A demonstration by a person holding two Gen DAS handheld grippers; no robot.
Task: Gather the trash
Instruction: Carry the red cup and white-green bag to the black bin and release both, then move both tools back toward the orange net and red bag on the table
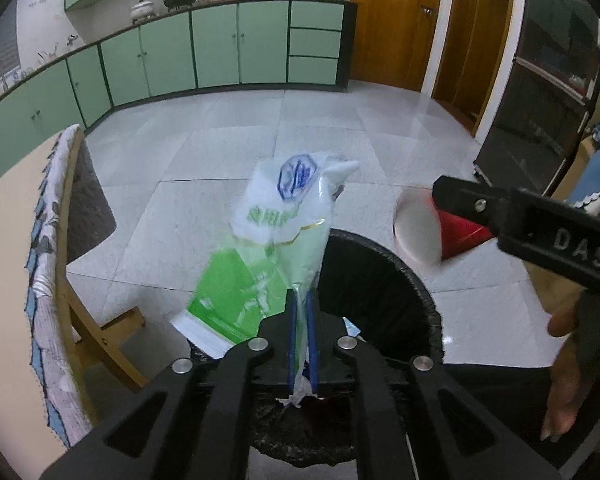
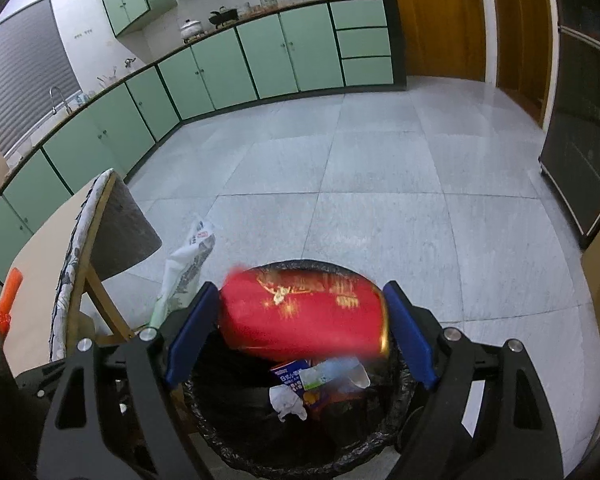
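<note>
Left wrist view: left claw (image 1: 301, 308) is clamped on a plastic bag (image 1: 276, 236), trailing toward 12 o'clock over the bin (image 1: 416, 280) rim.

Right wrist view: right claw (image 2: 300, 328), spread wide, spans a red cup (image 2: 300, 316) lying crosswise above the bin (image 2: 204, 420).

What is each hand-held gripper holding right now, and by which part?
Left hand-held gripper: green-and-white plastic bag, pinched at its bottom end. Right hand-held gripper: red paper cup, clamped across its length.

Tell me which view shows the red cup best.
The right wrist view: the red cup fills the space between the right gripper fingers, over the bin, though blurred. The left wrist view shows only its white inside and part of its wall, beside a finger.
</note>
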